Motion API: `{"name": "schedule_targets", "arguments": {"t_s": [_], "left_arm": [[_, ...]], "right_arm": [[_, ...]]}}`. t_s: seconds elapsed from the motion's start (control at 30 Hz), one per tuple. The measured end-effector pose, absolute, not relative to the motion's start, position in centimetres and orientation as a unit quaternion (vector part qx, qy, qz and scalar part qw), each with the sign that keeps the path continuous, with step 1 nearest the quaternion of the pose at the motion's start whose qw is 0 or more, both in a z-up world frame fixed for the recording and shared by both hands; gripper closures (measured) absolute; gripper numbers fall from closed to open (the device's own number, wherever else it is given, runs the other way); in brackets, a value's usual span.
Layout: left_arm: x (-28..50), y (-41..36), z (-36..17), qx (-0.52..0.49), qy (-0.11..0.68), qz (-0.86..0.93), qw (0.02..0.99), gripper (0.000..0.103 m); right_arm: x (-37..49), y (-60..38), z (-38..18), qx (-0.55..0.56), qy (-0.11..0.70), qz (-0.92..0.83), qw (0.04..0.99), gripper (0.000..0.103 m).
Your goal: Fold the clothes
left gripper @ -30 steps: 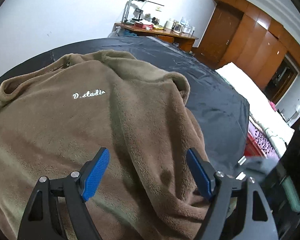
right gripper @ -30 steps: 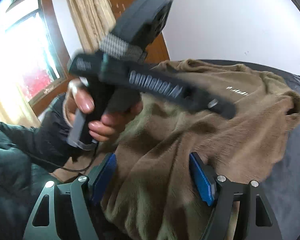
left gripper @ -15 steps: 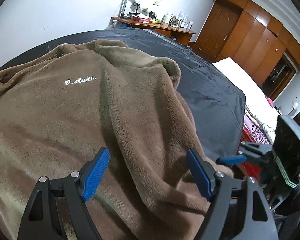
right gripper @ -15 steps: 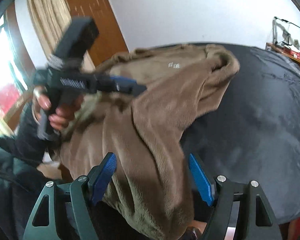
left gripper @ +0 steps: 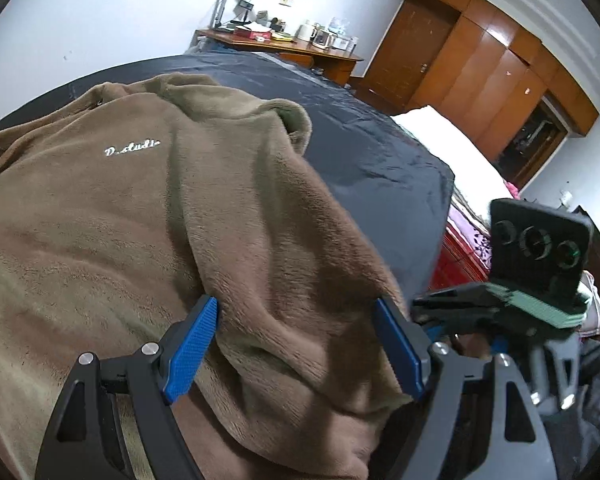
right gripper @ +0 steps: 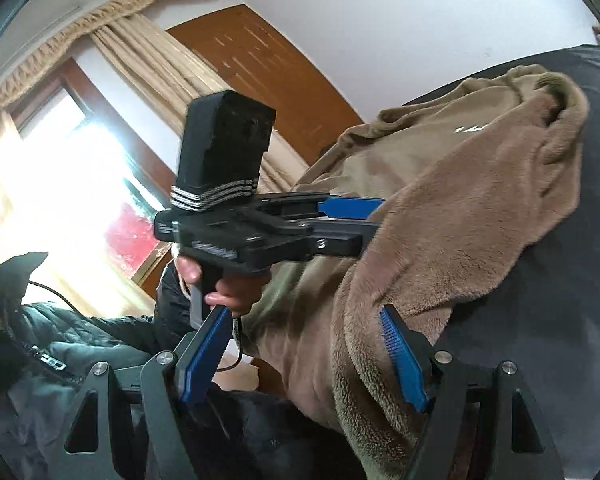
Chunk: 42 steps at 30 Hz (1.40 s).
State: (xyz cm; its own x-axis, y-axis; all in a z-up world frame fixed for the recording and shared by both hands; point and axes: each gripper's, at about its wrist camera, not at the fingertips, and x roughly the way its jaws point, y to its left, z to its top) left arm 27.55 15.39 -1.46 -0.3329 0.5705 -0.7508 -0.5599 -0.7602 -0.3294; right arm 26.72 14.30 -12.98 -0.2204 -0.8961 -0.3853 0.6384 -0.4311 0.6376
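Both my grippers gape wide over the brown fleece top (left gripper: pixel 148 216) spread ahead on the dark bed cover (left gripper: pixel 372 152), gripping nothing. Only my left gripper (left gripper: pixel 296 344) view shows the lettering and cluttered desk (left gripper: pixel 276 42); my right gripper (right gripper: pixel 300 352) view shows my hand (right gripper: pixel 236 292) and the window (right gripper: pixel 60 184).

Both wrist views close over the shared fleece (left gripper: pixel 180 216), seemingly angled toward each other.

White cursive lettering reading "D.studio" (left gripper: pixel 131 147) sits on the chest of a brown fleece sweatshirt (left gripper: pixel 140 220). In the right wrist view the same lettering is too partial to read.
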Motion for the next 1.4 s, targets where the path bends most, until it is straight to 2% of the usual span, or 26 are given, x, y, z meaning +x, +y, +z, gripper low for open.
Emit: {"name": "schedule_targets", "arguments": {"t_s": [0.1,0.3,0.43,0.47,0.53,0.57,0.63,0.8,0.97,1.13,1.17,1.23,1.4], "left_arm": [[28.0,15.5,-1.2,-0.467,-0.004,0.81,0.353,0.021],[28.1,16.0,-1.3,-0.472,0.005,0.804,0.361,0.021],[27.0,16.3,-3.0,-0.494,0.009,0.803,0.333,0.022],[26.5,16.3,-3.6,-0.5,0.009,0.804,0.323,0.026],[25.8,15.8,-4.5,-0.512,0.002,0.8,0.312,0.044],[25.5,15.5,-4.9,-0.515,-0.006,0.8,0.308,0.048],[25.3,14.9,-5.0,-0.515,-0.018,0.802,0.303,0.062],[25.2,13.2,-4.9,-0.507,-0.04,0.809,0.296,0.072],[24.8,10.8,-4.9,-0.502,-0.08,0.809,0.295,0.074],[24.7,10.1,-4.9,-0.498,-0.097,0.808,0.299,0.074],[24.7,9.9,-4.9,-0.497,-0.101,0.808,0.3,0.074],[24.6,9.6,-5.0,-0.496,-0.107,0.807,0.302,0.074],[24.5,9.0,-5.0,-0.493,-0.121,0.806,0.305,0.074]], "right_arm": [[26.4,12.1,-13.0,0.363,-0.146,-0.767,0.509,0.026],[28.5,7.5,-11.9,0.33,-0.025,-0.783,0.526,0.025],[28.3,6.1,-12.4,0.324,-0.001,-0.789,0.522,0.024],[28.3,6.2,-12.4,0.323,-0.002,-0.79,0.521,0.024],[28.2,5.9,-12.3,0.32,0.001,-0.795,0.515,0.024],[28.1,5.7,-12.3,0.318,0.003,-0.797,0.513,0.024],[28.3,6.3,-12.3,0.316,0.01,-0.803,0.506,0.024],[28.7,11.8,-10.7,0.309,-0.033,-0.818,0.484,0.024],[26.6,18.1,-10.3,0.33,-0.11,-0.858,0.377,0.024],[23.6,20.4,-11.0,0.385,-0.105,-0.889,0.225,0.025],[22.9,20.0,-11.4,0.399,-0.091,-0.889,0.206,0.032],[21.5,19.3,-12.3,0.432,-0.092,-0.873,0.207,0.04],[20.0,15.6,-13.9,0.477,-0.082,-0.846,0.224,0.04]]}}
